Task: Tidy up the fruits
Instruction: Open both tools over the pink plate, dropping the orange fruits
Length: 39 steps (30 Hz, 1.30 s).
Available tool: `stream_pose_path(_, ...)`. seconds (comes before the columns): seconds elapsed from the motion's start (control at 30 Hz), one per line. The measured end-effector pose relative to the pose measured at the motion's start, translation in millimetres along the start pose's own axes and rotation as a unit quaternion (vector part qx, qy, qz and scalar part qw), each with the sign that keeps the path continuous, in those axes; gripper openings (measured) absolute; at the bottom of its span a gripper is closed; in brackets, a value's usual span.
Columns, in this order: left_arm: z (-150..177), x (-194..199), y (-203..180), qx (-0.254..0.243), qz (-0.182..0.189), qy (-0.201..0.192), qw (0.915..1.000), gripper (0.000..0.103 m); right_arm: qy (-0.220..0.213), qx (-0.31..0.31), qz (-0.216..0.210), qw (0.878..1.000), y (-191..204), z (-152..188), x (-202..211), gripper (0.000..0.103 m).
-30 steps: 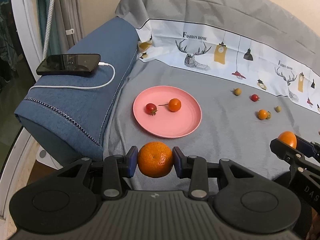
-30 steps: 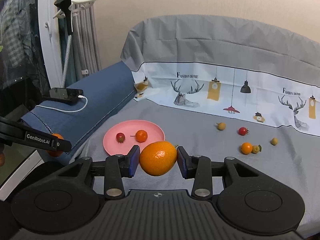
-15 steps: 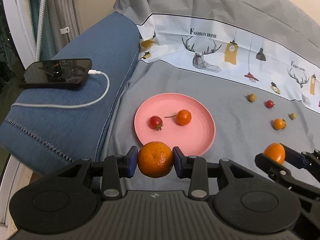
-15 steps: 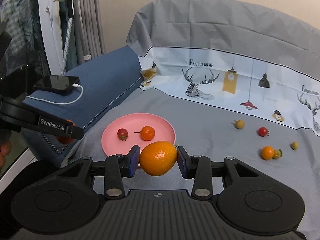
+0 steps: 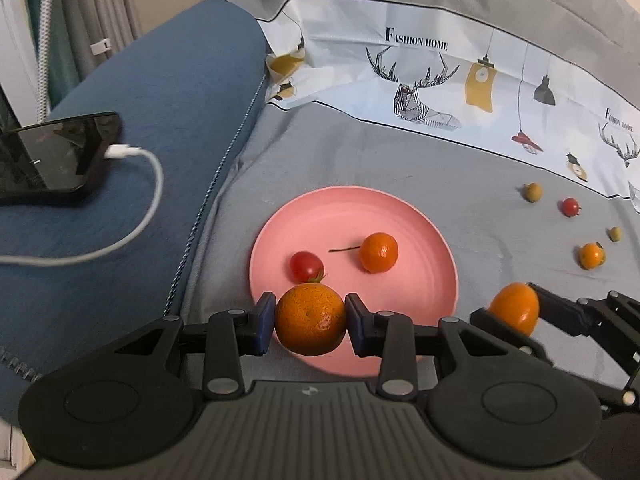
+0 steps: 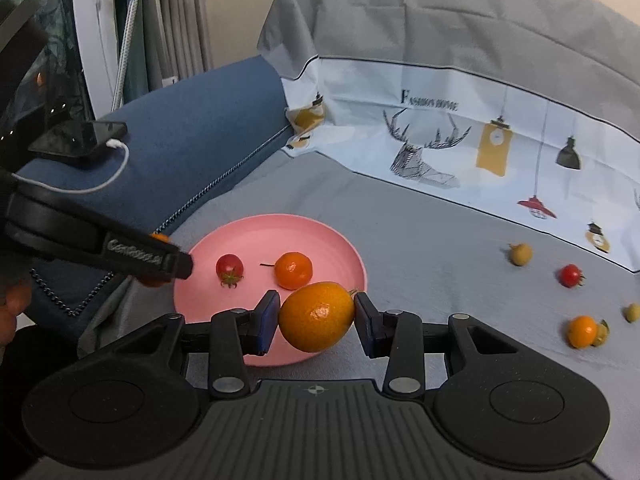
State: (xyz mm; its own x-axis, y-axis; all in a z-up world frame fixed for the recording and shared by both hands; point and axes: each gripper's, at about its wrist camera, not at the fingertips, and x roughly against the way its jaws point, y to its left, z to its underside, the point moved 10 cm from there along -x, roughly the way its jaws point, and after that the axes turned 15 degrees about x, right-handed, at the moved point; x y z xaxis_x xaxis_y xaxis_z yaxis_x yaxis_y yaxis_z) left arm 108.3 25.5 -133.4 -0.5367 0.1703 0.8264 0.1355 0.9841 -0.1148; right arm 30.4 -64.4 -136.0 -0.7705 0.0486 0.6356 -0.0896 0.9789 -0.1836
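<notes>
My left gripper [image 5: 310, 322] is shut on a round rough-skinned orange [image 5: 310, 319], held over the near rim of the pink plate [image 5: 420, 240]. On the plate lie a cherry tomato [image 5: 306, 266] and a small stemmed orange [image 5: 378, 252]. My right gripper [image 6: 317, 316] is shut on a smooth oval orange [image 6: 317, 316], just right of the plate's near edge [image 6: 352, 256]. In the left wrist view the right gripper [image 5: 516, 312] shows with its orange [image 5: 515, 306]. Loose on the grey sheet lie a red tomato [image 6: 571, 275], a small orange [image 6: 582, 331] and two yellowish fruits [image 6: 520, 254].
A blue cushion [image 5: 160, 120] rises left of the plate, with a black phone [image 5: 52, 156] and its white charging cable [image 5: 132, 216] on it. A printed white-and-grey cloth [image 5: 440, 72] stands up behind. Curtains and a white frame [image 6: 92, 40] are at far left.
Both grippers have moved forward and down toward the pink plate, each still holding its orange. The plate now sits much closer and larger in both views.
</notes>
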Motion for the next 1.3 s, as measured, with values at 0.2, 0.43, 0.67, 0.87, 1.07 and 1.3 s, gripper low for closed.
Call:
stream_pose_path(0.2,-7.2,-31.9,-2.6,-0.007,-0.005,0.015,0.9998,0.042,0.014,0.018,-0.01,1.0,5.0,0.8,-30.1,0.042)
stream_pose_path(0.43,-8.9,-58.0,-3.4,-0.016,-0.013,0.024,0.9995,0.042,0.024,0.032,-0.012,0.999,9.8,-0.5,-54.5,0.042)
stream_pose_path(0.67,-9.5,-77.4,-9.0,-0.035,-0.006,0.039,0.9986,0.066,0.029,0.059,-0.019,0.998,19.1,-3.7,-73.0,0.045)
stream_pose_path(0.87,-19.5,-52.9,-9.4,-0.042,0.0,-0.021,0.9989,0.103,0.017,0.049,-0.016,0.999,16.5,-10.5,-65.1,0.088)
stream_pose_path(1.07,-0.9,-18.8,-0.7,-0.054,-0.021,-0.037,0.9976,0.103,0.032,0.037,-0.017,0.999,13.4,3.3,-31.0,0.098)
stream_pose_path(1.3,34.5,30.6,20.9,-0.027,-0.029,-0.022,0.999,0.103,0.05,0.019,-0.011,0.999,19.0,21.3,22.4,0.1)
